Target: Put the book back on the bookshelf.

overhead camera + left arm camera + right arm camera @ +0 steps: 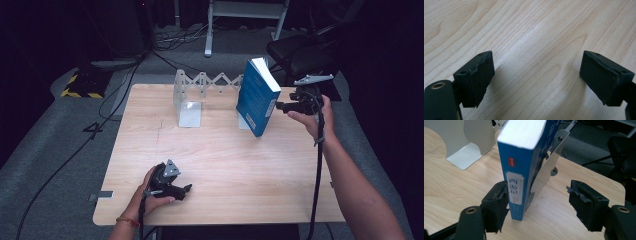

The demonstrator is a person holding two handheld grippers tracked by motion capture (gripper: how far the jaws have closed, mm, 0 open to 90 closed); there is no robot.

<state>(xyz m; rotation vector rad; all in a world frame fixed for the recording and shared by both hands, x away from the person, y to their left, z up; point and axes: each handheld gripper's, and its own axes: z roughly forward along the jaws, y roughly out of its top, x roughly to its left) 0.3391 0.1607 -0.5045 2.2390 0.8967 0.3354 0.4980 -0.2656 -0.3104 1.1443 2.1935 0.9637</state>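
Note:
A blue book [257,97] stands tilted on the far right of the wooden table [220,165], its spine toward my right gripper [281,106]. In the right gripper view the book [524,157] leans on a metal bookend plate [547,172]. There my right gripper [539,195] is open around the spine's lower part: the left jaw is at the book's cover, the right jaw stands well apart. My left gripper [186,190] rests near the table's front left. Seen from its own camera, the left gripper [536,67] is open over bare wood, nothing between its jaws.
A second metal bookend [189,107] stands at the back middle, joined to the book's side by a folding lattice [210,80]. Behind the table on grey carpet are a black chair [300,50], floor cables [125,85] and a white stand [245,15].

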